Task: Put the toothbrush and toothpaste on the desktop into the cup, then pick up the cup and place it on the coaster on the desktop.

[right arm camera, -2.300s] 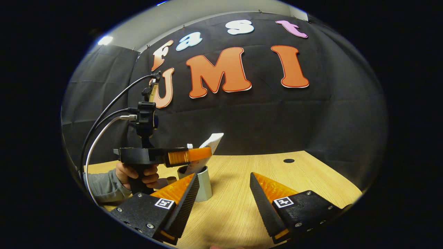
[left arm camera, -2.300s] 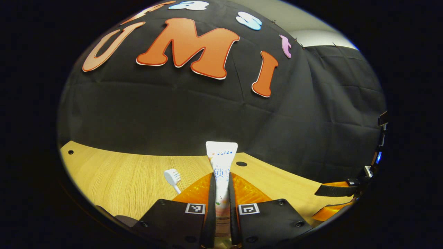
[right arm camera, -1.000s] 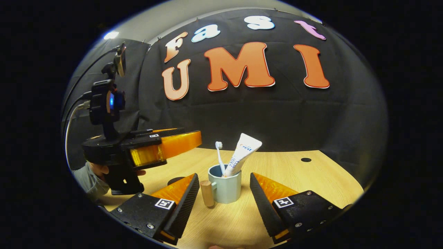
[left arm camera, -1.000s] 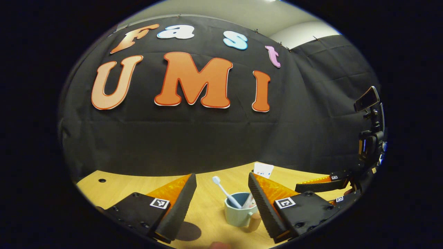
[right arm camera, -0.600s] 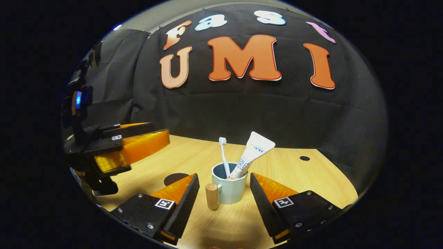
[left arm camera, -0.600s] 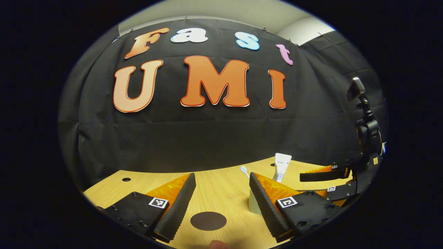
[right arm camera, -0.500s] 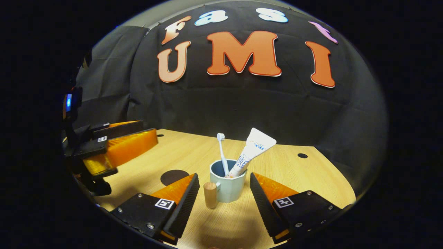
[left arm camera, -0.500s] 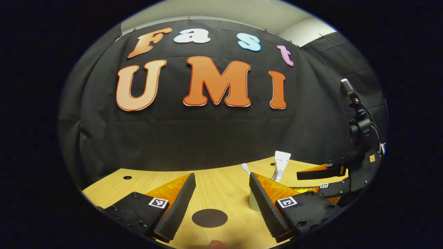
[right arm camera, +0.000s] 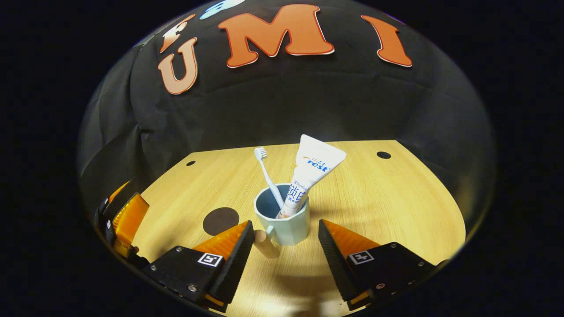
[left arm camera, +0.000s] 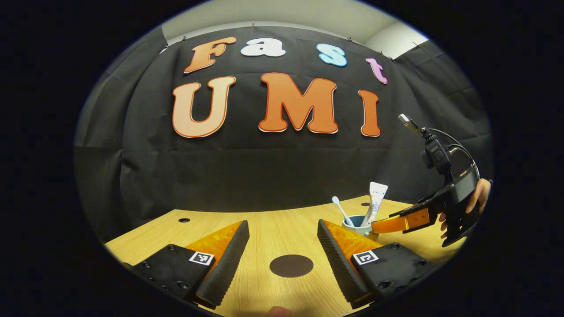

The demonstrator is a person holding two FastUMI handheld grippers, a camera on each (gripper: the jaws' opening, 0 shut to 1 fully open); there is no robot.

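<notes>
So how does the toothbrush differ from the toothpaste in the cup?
The toothbrush is a thin white stick leaning left; the toothpaste is a wide flat tube leaning right and carries print. The toothpaste stands slightly taller. Both rest in the cup.

Pale blue cup (right arm camera: pixel 286 224), dark brown coaster (right arm camera: pixel 220 221)

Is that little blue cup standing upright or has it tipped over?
Upright. The cup stands on the desk with its mouth facing up, and the toothbrush and toothpaste lean out of it.
</notes>
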